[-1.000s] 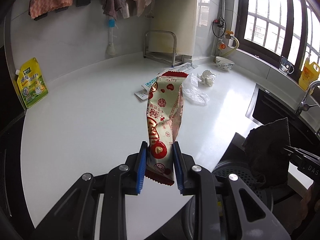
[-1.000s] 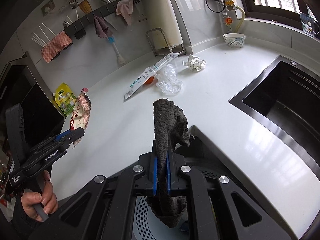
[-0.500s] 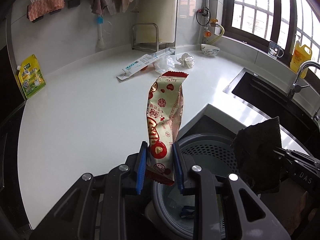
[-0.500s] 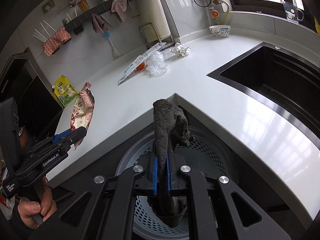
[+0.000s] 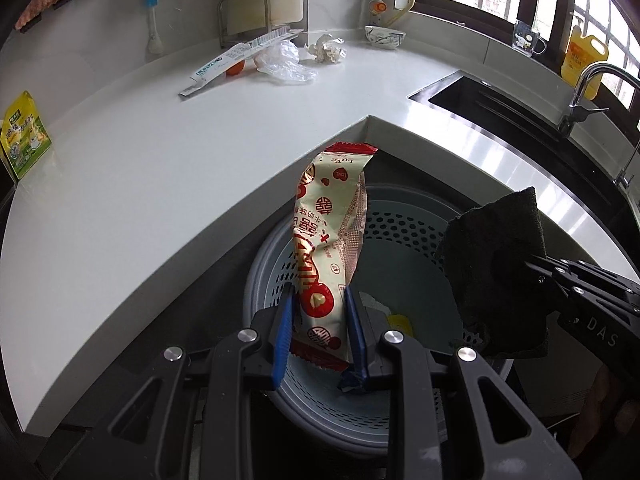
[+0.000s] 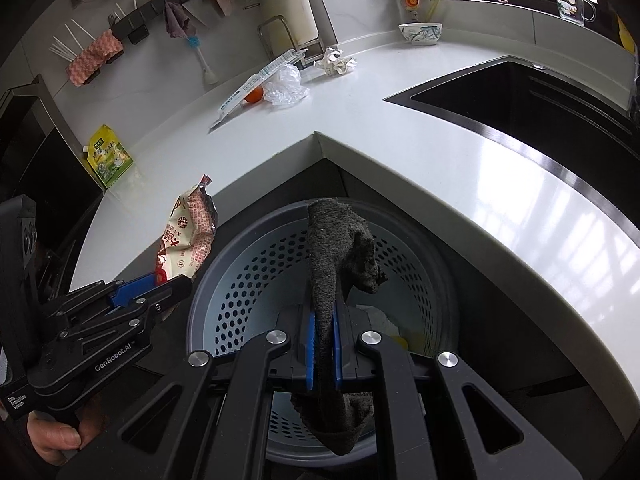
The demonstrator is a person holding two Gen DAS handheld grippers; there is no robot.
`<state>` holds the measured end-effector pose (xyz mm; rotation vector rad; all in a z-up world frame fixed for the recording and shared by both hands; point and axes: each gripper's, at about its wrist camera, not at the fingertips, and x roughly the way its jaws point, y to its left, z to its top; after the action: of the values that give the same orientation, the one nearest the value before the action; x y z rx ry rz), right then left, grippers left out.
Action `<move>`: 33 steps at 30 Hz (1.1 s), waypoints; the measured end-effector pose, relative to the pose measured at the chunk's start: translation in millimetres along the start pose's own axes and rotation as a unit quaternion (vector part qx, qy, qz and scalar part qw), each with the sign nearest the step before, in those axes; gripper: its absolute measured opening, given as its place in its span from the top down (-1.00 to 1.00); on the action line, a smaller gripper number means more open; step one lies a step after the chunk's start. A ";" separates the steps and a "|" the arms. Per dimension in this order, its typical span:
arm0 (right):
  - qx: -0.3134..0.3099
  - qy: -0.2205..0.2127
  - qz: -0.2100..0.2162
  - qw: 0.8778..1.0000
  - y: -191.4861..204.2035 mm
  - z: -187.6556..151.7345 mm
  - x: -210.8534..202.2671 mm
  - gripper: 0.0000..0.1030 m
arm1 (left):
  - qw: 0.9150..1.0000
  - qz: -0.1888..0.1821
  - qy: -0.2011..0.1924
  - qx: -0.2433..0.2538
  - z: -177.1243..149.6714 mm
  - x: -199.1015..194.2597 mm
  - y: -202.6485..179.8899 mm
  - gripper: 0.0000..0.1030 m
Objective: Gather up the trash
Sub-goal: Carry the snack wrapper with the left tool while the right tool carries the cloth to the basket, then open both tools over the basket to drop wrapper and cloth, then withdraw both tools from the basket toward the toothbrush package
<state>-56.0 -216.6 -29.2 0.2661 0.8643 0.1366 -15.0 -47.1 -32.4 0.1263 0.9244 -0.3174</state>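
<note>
Red-and-cream wrapper (image 5: 328, 256) stands pinched between the blue pads of the left gripper (image 5: 320, 332) at lower centre of the left view, over the grey perforated bin (image 5: 400, 216) tucked under the counter (image 5: 160, 160) corner. Right gripper (image 6: 322, 354) is clamped tight on a dark cloth (image 6: 332, 252), also above the bin. On the counter, upper centre, lie a long box (image 5: 240, 56), a clear bag (image 5: 286, 62) and crumpled paper (image 5: 328, 50).
</note>
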 end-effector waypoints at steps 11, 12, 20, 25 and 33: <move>0.000 0.018 -0.017 1.000 -6.9 -4.5 16.1 0.87 | 1.000 0.014 0.025 0.012 -6.2 17.6 -6.6 0.45; -0.001 0.019 -0.020 1.000 -7.4 -5.2 17.3 0.87 | 0.999 0.015 0.026 0.012 -6.6 18.2 -6.5 0.45; 0.003 0.020 -0.035 0.999 -11.0 -5.5 18.9 0.58 | 0.999 0.026 0.028 0.006 -7.2 19.1 -4.1 0.19; 0.001 -0.001 -0.047 0.999 -11.6 -2.0 9.0 0.11 | 0.999 0.035 0.014 -0.003 -4.8 14.0 1.2 -0.19; 0.003 -0.004 -0.053 0.999 -13.6 -0.6 6.6 0.07 | 0.999 0.036 0.013 -0.008 -4.0 14.0 4.3 -0.24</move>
<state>-52.1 -228.0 -38.3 0.2265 0.8699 0.0344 -8.8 -45.0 -46.1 0.1489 0.9458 -0.2419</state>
